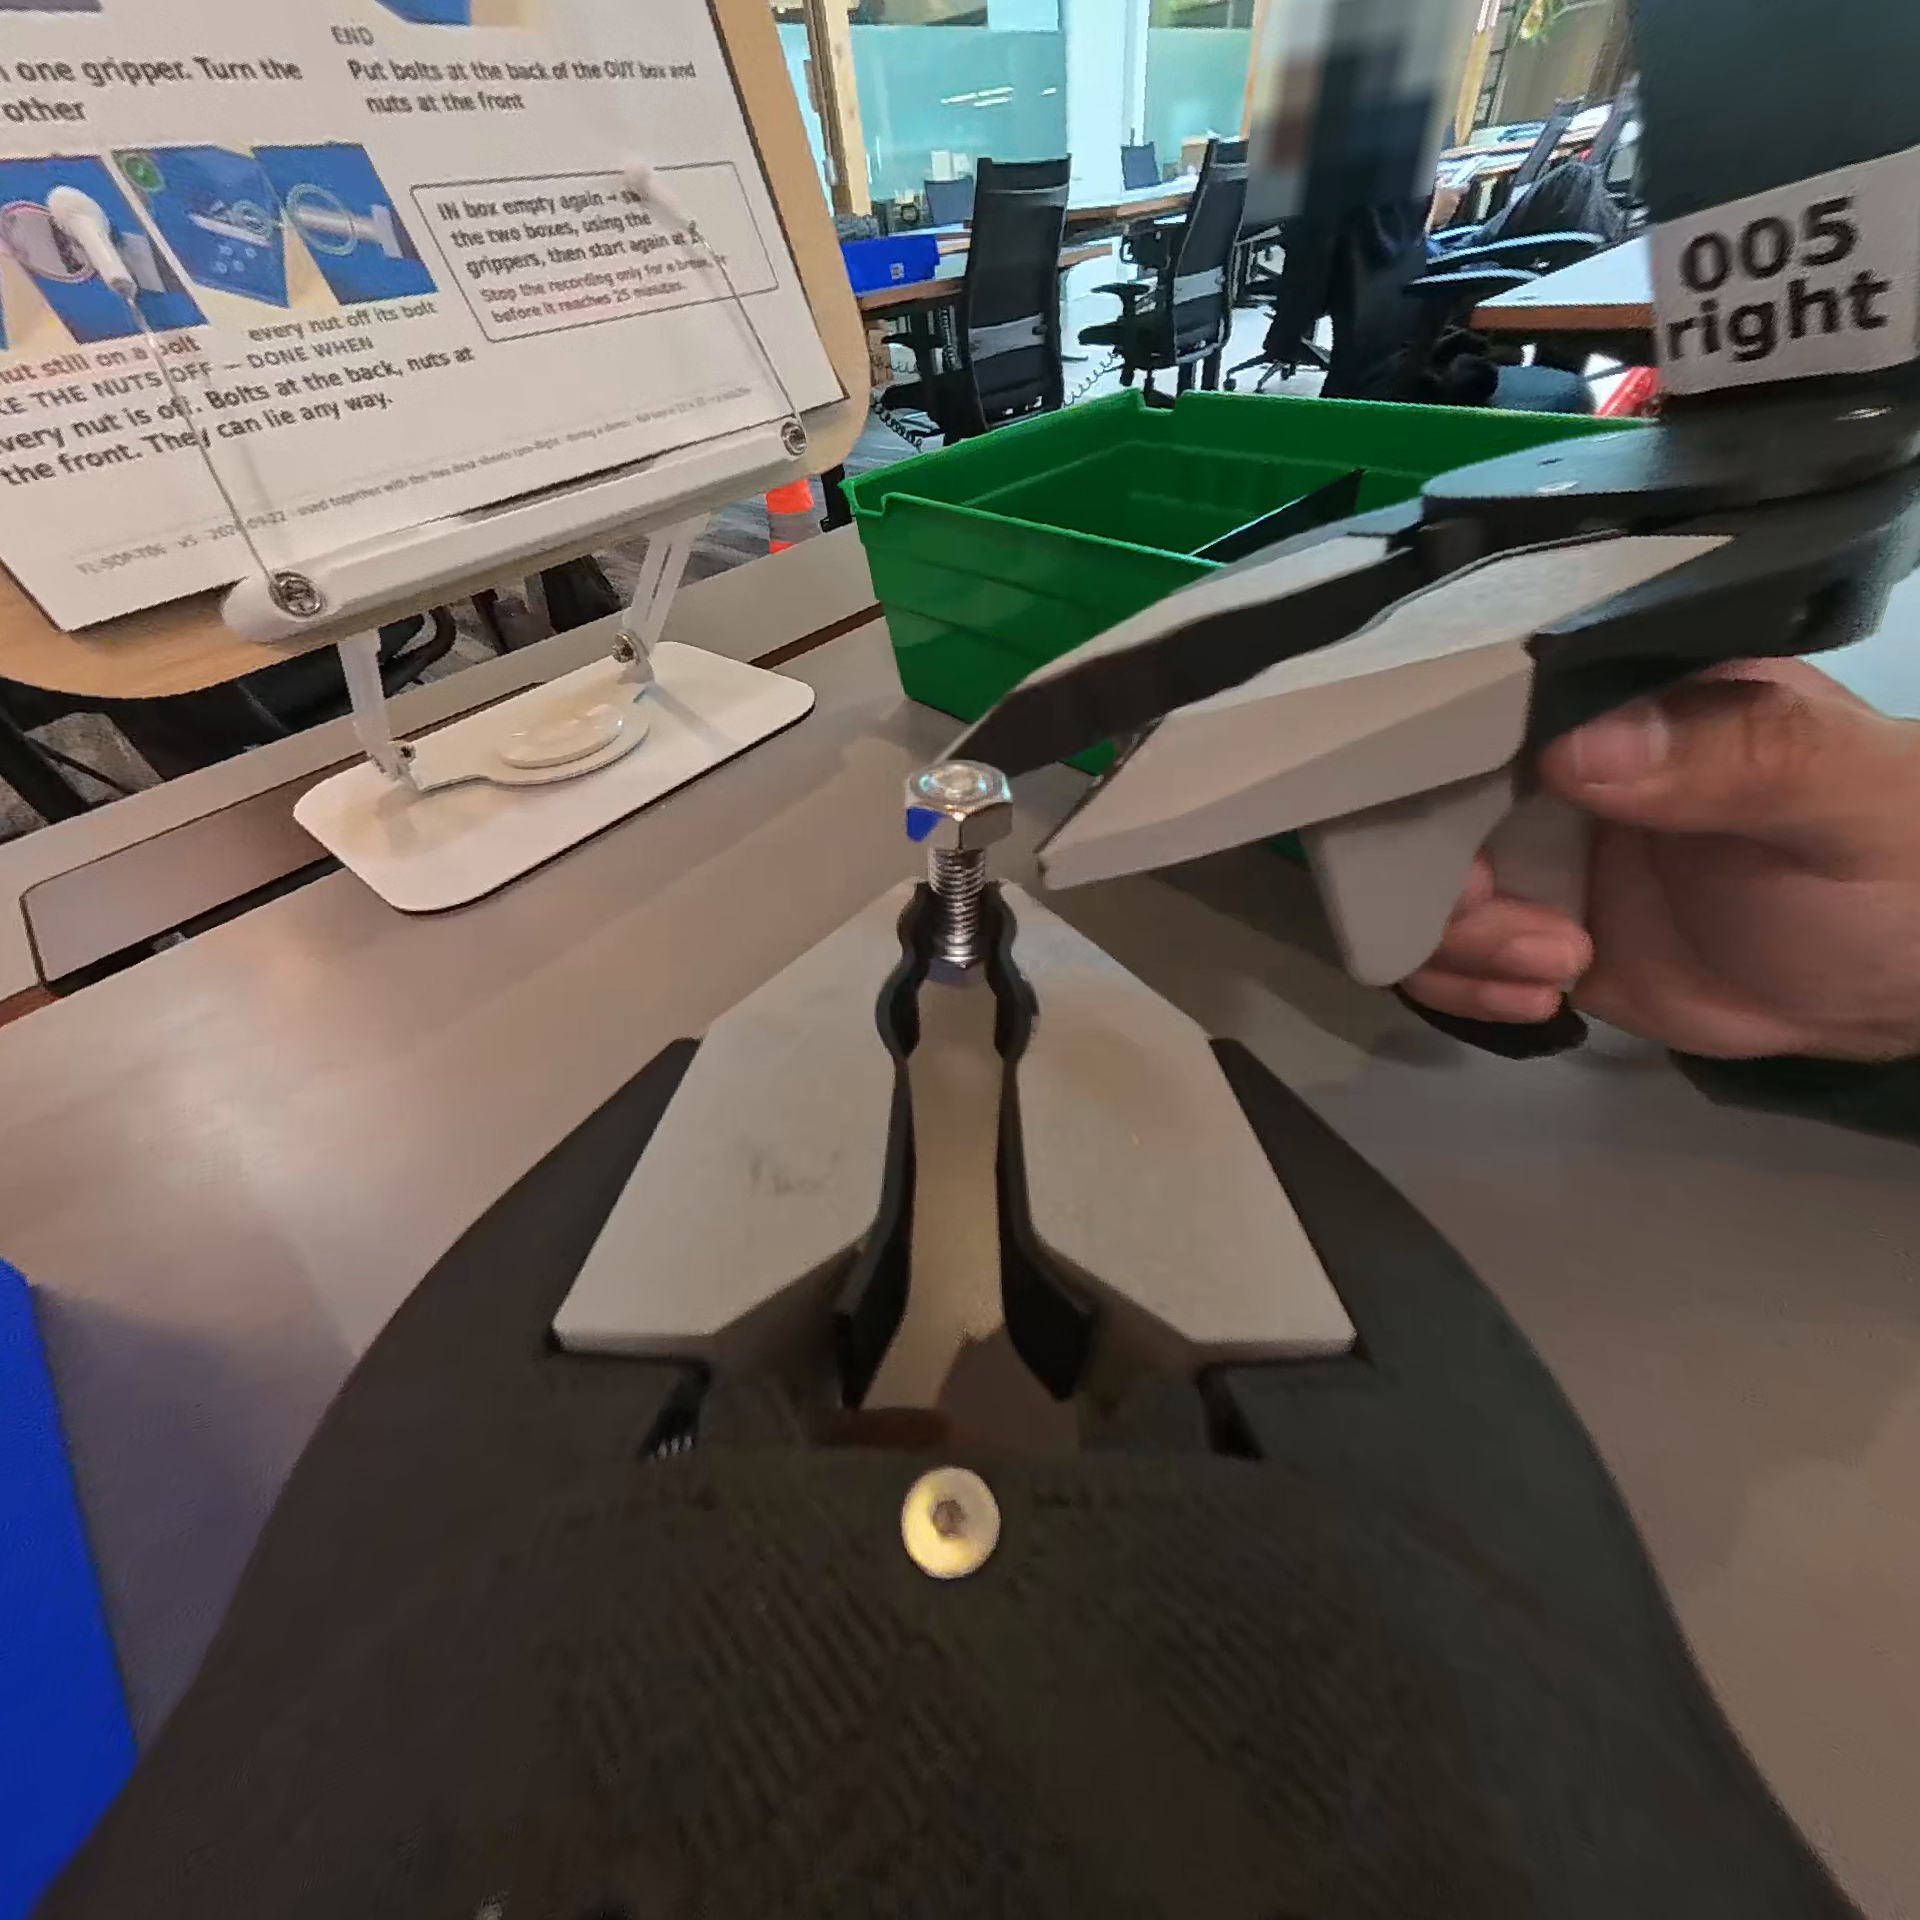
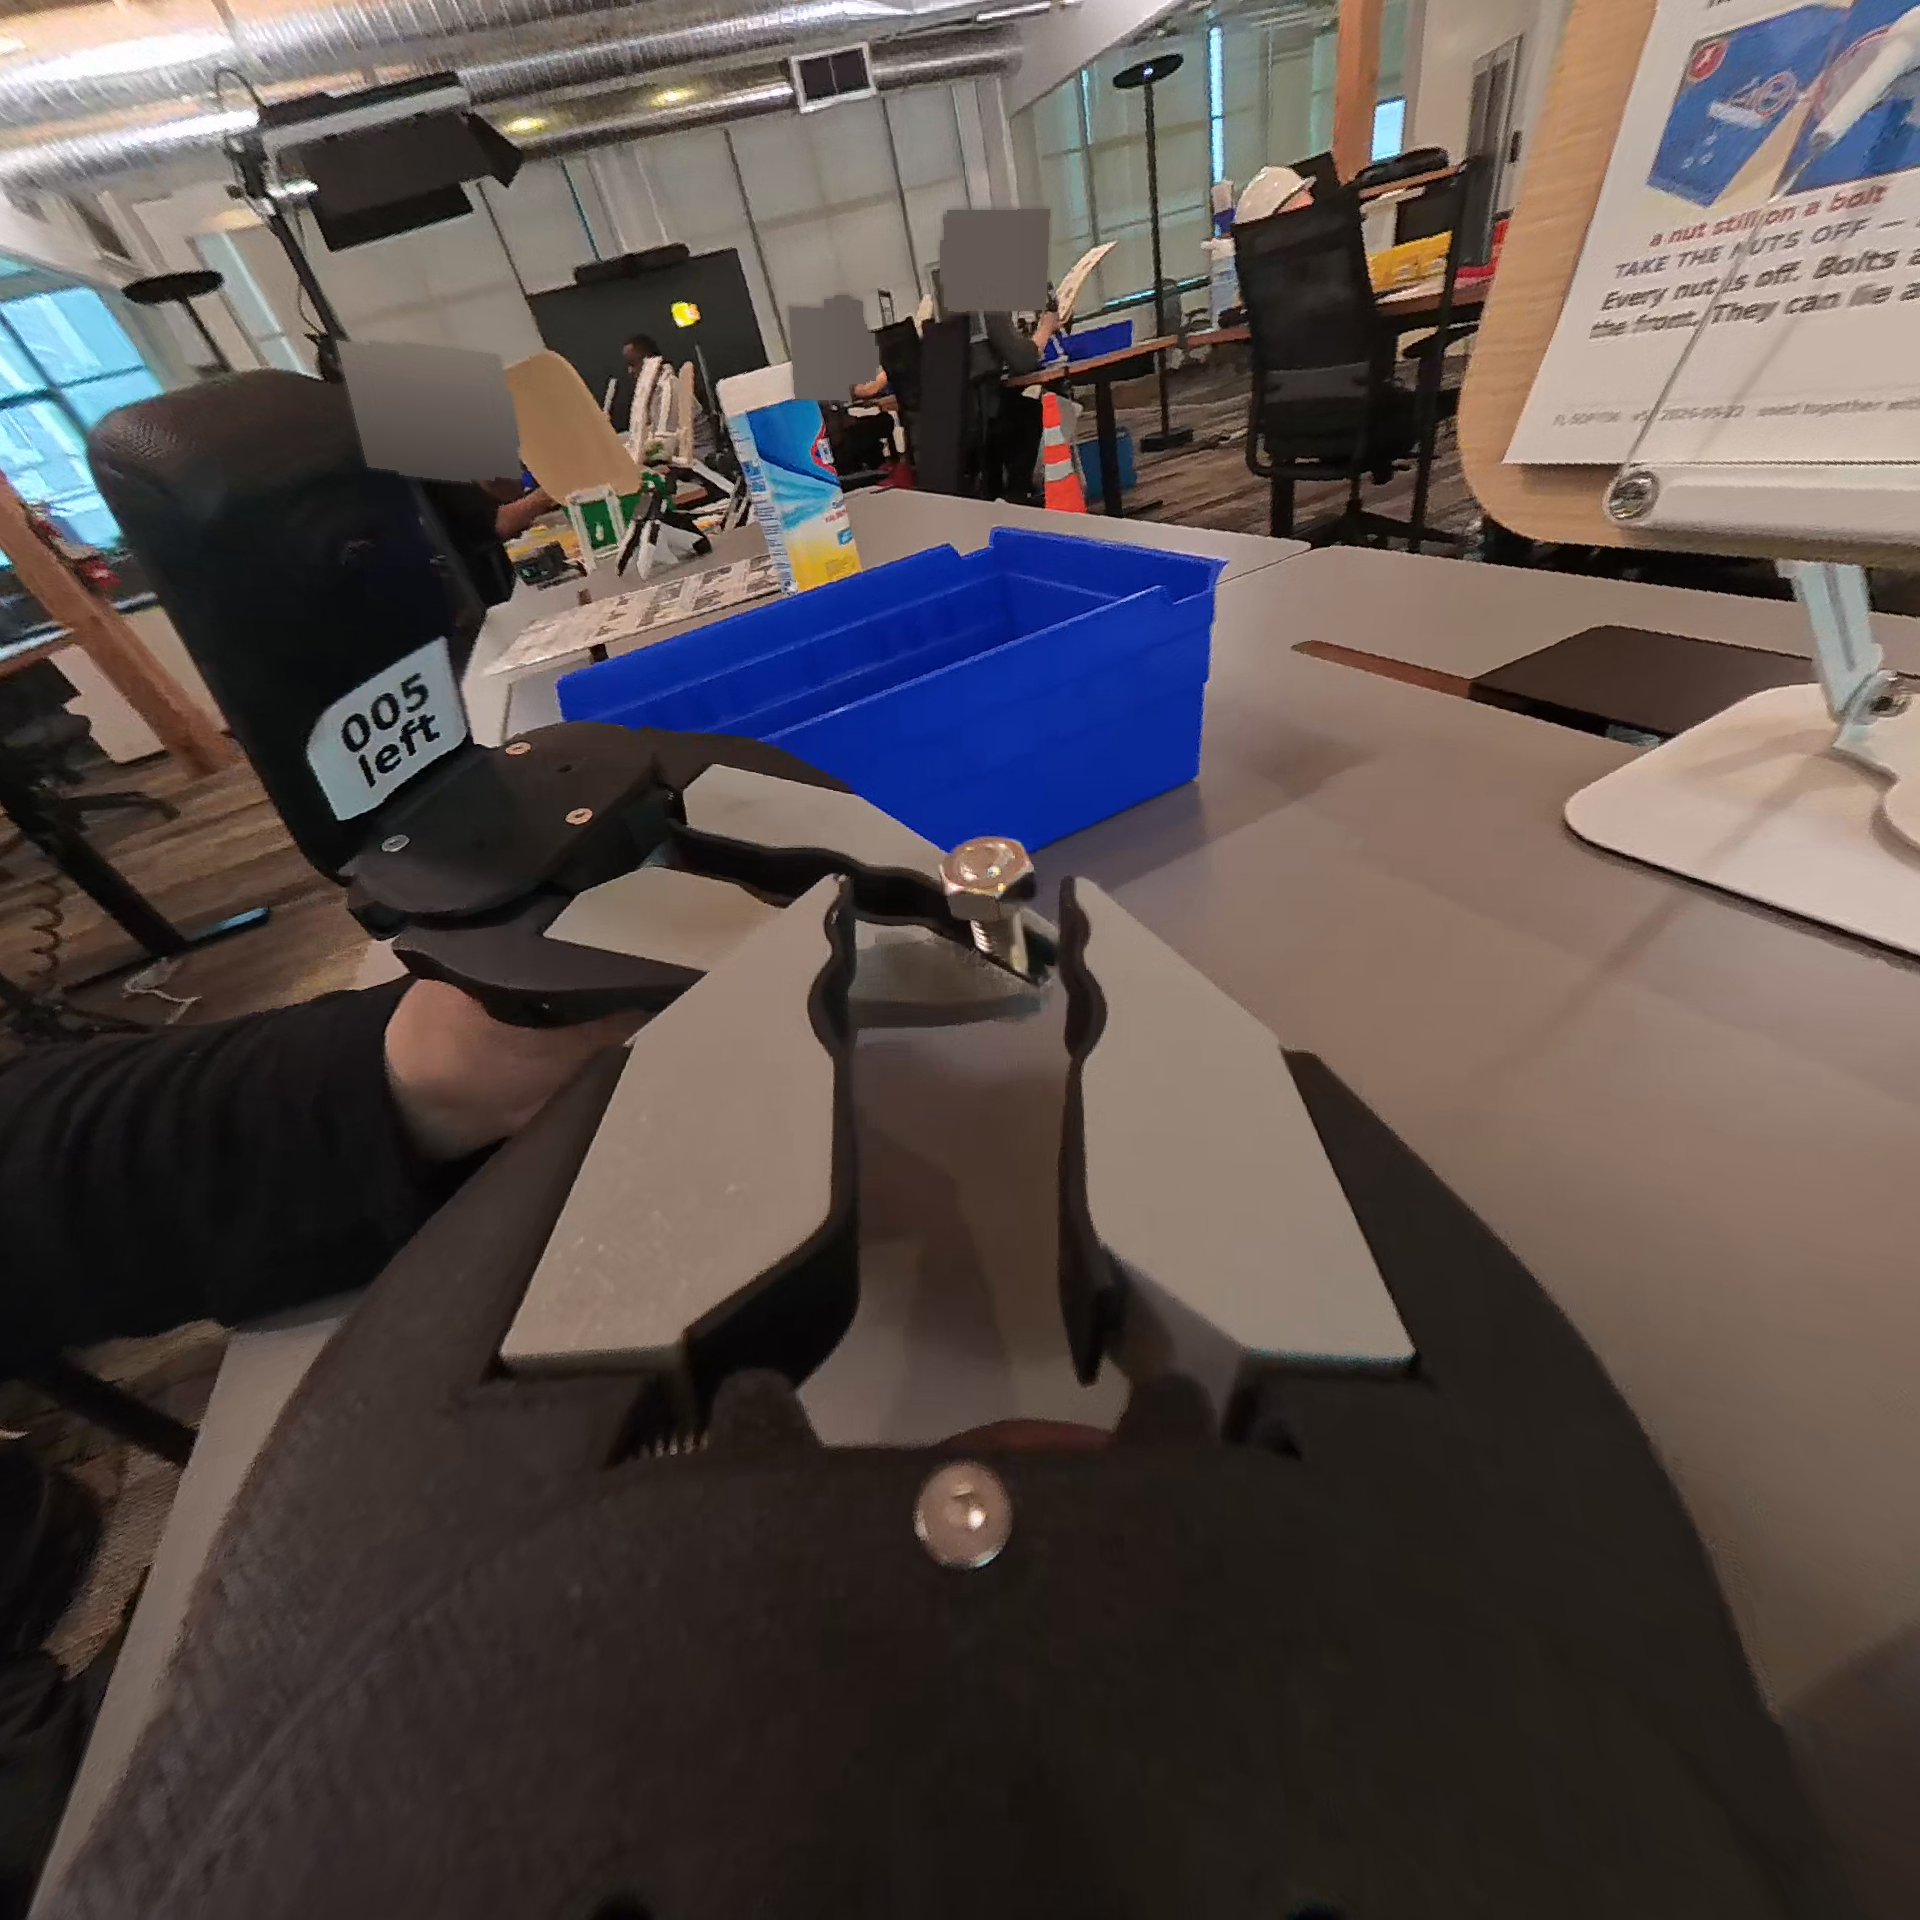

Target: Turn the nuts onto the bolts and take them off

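While pinched narrow around the threaded shank of the bolt (image 1: pixel 956 831), leaves the hex head bare — so much for the left gripper (image 1: pixel 954 920). Long axis vertical, head at 12 o'clock. Spread wide and empty for the right gripper (image 2: pixel 956 904) — head straight ahead at 12 o'clock, between the tips, closer to the 1 o'clock finger. Likely needs only a short advance, then closing. Cannot tell a nut apart low on the thread.

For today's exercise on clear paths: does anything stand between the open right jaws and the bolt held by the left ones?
Nothing visible does. The bolt stands head up in the left gripper, and the right gripper is open just short of it, with only bare gap between.
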Available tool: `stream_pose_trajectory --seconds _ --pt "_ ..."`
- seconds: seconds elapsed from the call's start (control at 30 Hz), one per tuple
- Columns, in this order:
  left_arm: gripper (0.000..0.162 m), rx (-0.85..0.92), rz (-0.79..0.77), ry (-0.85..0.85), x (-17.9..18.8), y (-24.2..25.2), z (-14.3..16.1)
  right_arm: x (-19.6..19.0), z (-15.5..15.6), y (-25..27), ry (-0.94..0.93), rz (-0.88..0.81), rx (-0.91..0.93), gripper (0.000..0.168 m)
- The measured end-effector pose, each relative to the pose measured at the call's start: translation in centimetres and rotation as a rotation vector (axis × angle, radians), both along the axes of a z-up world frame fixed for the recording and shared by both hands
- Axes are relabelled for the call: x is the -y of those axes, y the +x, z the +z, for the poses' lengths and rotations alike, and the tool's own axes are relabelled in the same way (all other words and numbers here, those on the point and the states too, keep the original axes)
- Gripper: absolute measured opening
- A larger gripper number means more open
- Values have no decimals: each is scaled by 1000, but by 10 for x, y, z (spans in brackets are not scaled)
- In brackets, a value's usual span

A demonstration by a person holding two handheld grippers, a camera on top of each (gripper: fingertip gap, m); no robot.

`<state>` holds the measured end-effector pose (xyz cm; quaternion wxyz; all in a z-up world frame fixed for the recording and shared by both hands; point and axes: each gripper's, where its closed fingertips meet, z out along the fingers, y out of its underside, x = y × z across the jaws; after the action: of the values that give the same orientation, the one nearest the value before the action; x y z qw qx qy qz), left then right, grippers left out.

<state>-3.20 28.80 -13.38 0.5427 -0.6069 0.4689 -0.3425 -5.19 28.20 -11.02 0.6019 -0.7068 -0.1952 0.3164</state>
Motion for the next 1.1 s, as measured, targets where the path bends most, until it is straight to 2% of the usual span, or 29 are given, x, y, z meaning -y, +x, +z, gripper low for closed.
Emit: stream_pose_trajectory --seconds 0.03,0.1,0.17,0.4,0.5,0.57,0.67,0.87,0.97,1.1 --pt "6 0 -19 8 4 2 1 2 0 -5 1 27 -6 34" --pt "6 -16 -62 33 16 8 -1 5 0 -13 2 56 -8 45" --pt "6 -38 -96 56 25 14 -5 4 -2 -14 3 47 15 45" --pt "6 -3 23 -10 -5 -2 -1 0 2 2 12 -6 1 36" --pt "6 14 -15 1 3 1 3 3 0 -6 8 31 2 35" --pt "6 -12 -60 24 15 8 -1 4 -1 -13 15 46 13 44" --pt "6 -31 -102 47 27 15 -5 4 -3 -14 13 35 41 45" --pt "6 -11 1 -3 1 2 -3 0 3 1 23 -7 4 40" --pt "6 2 -21 7 5 3 1 2 0 -6 16 20 12 37" --pt "6 -26 -110 27 27 15 -5 5 -2 -17 24 38 37 51"
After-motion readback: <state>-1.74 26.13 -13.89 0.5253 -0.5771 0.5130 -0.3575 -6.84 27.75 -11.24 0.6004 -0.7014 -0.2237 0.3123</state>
